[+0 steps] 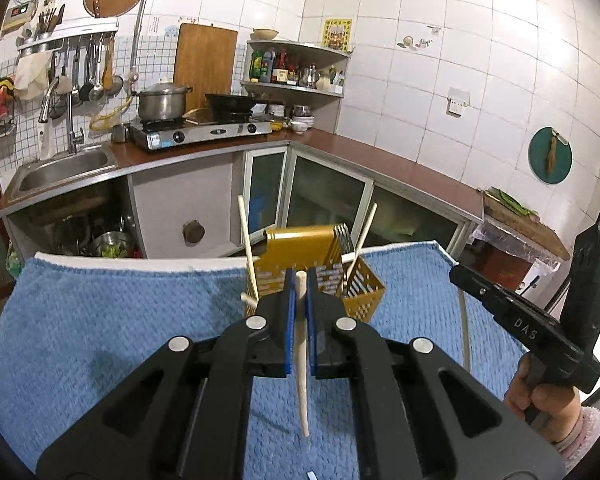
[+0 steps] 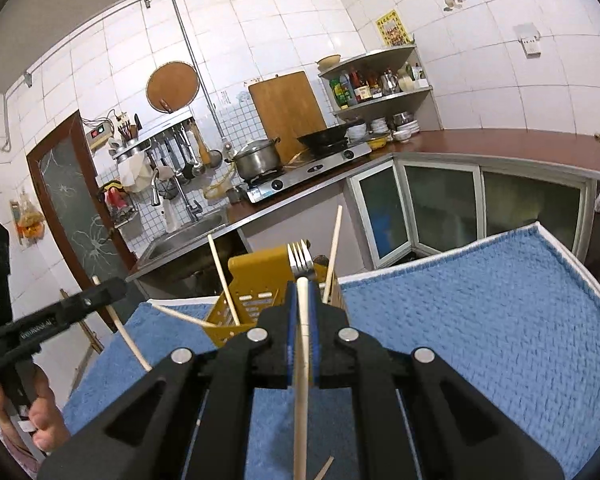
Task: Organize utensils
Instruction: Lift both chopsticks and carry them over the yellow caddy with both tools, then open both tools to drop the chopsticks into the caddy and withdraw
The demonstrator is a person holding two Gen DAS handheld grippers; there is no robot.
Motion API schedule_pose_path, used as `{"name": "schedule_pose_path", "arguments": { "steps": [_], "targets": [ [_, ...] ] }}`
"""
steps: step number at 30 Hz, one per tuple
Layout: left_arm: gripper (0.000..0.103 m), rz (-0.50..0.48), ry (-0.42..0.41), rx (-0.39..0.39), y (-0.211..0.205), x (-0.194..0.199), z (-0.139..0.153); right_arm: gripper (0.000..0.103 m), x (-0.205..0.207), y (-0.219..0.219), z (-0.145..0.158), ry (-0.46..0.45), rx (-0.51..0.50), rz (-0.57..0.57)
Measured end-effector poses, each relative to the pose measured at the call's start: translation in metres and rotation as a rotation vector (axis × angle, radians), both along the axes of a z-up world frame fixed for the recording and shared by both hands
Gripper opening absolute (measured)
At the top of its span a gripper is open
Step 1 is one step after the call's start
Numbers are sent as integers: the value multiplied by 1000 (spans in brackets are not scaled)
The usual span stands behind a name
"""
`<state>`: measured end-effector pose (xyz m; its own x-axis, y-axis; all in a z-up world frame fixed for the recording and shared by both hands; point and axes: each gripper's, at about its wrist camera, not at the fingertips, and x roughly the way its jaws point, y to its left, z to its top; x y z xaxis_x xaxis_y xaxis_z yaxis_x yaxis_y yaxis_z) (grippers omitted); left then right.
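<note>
My left gripper (image 1: 299,276) is shut on a pale chopstick (image 1: 302,360) that hangs almost upright between its blue pads. Just beyond it a yellow perforated utensil holder (image 1: 300,248) stands on the blue towel (image 1: 120,320), with chopsticks and a fork (image 1: 343,236) leaning in it. My right gripper (image 2: 303,286) is shut on another pale chopstick (image 2: 301,380); its top end lines up with the fork (image 2: 300,258) in the holder (image 2: 256,276). Each gripper shows at the edge of the other view: the right gripper (image 1: 460,272) and the left gripper (image 2: 116,286).
The towel (image 2: 480,320) covers a white-edged table. A loose stick (image 2: 324,468) lies on it near me. Behind are the kitchen counter (image 1: 400,164), sink (image 1: 60,168), gas stove (image 1: 204,130) with a pot and wok, and glass-door cabinets (image 1: 324,196). A hand (image 1: 548,400) holds the right gripper.
</note>
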<state>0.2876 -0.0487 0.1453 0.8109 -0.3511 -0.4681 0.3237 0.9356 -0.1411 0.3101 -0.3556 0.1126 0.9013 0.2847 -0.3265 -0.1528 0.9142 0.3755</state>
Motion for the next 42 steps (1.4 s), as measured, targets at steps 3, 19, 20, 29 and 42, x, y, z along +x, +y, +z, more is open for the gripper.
{"name": "schedule_pose_path", "arguments": {
  "steps": [3, 19, 20, 29, 42],
  "targets": [
    [3, -1, -18, 6, -1, 4, 15, 6, 7, 2, 10, -30, -1, -7],
    [3, 34, -174, 50, -22, 41, 108, 6, 66, 8, 110, -319, -57, -122],
    [3, 38, -177, 50, -24, 46, 110, 6, 72, 8, 113, -343, -65, -134],
    [3, 96, -170, 62, -35, 92, 65, 6, 112, 11, 95, -395, -34, -182],
    [3, 103, -48, 59, -25, 114, -18, 6, 121, 35, 20, -355, -151, -131]
  ]
}}
